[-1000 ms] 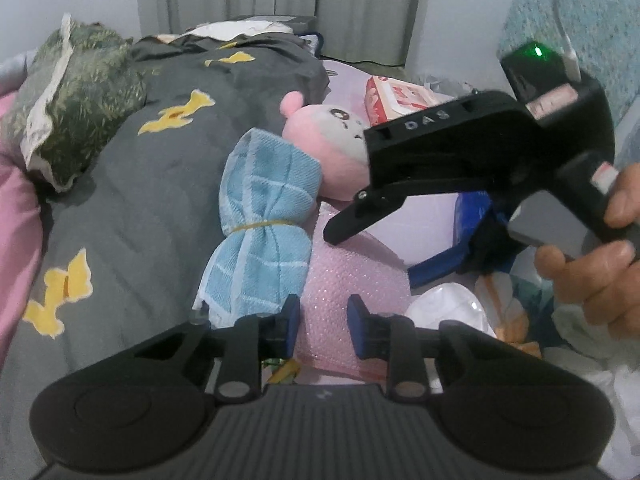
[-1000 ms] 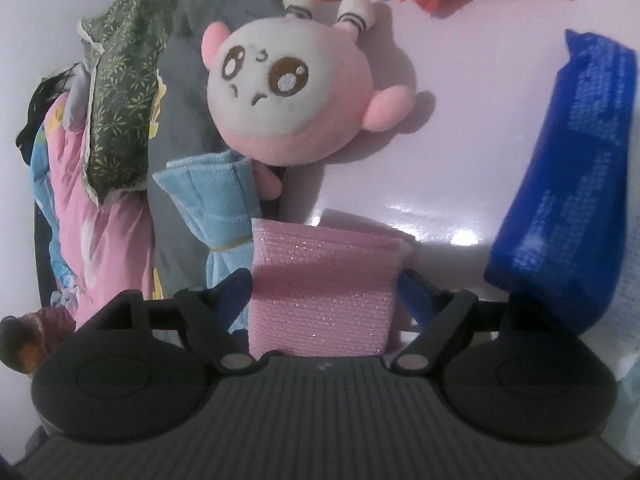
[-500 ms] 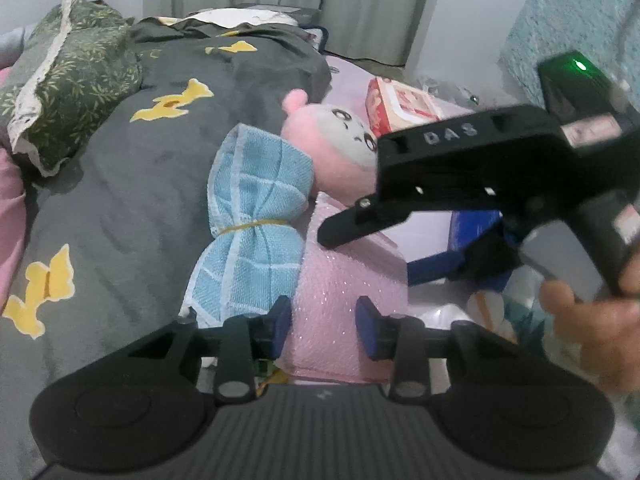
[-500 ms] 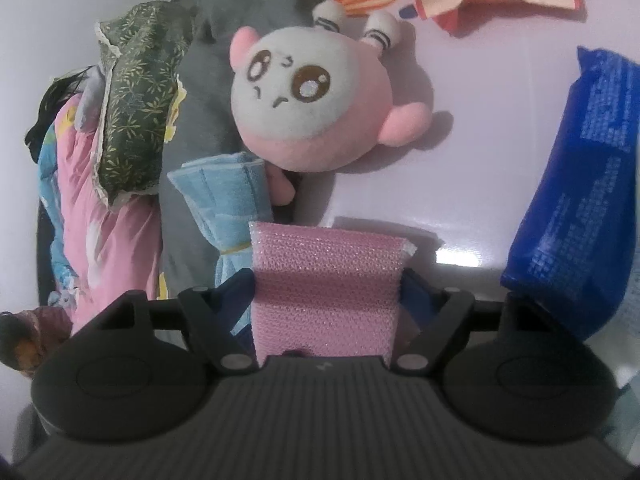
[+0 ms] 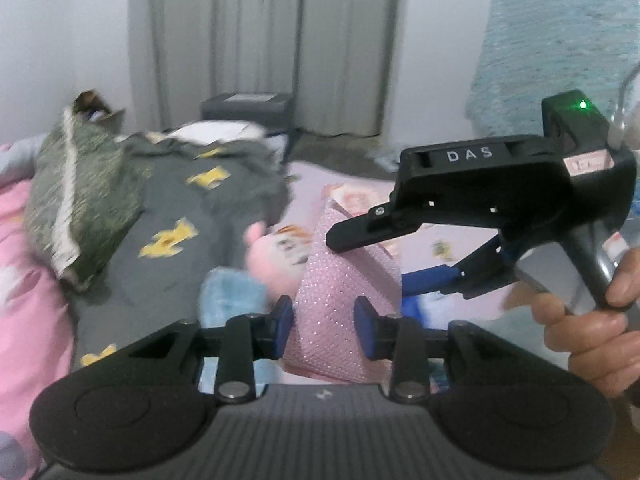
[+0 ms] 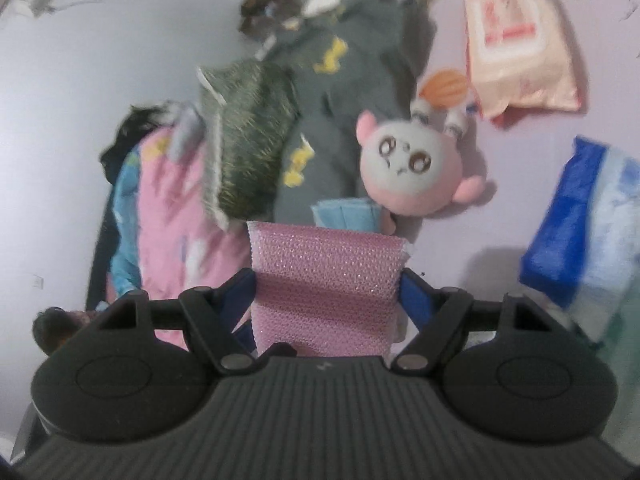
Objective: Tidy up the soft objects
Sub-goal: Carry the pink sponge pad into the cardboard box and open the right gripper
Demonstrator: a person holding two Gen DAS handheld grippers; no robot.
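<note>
Two grippers share one pink sponge (image 6: 326, 276): right gripper (image 6: 327, 292) pinching its width, left gripper (image 5: 323, 318) pinching its near end.

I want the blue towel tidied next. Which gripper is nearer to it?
Left, narrowly. The left gripper has the blue towel just beside its left finger. The right gripper sits over the far end of the pink sponge cloth, which both grippers hold.
</note>
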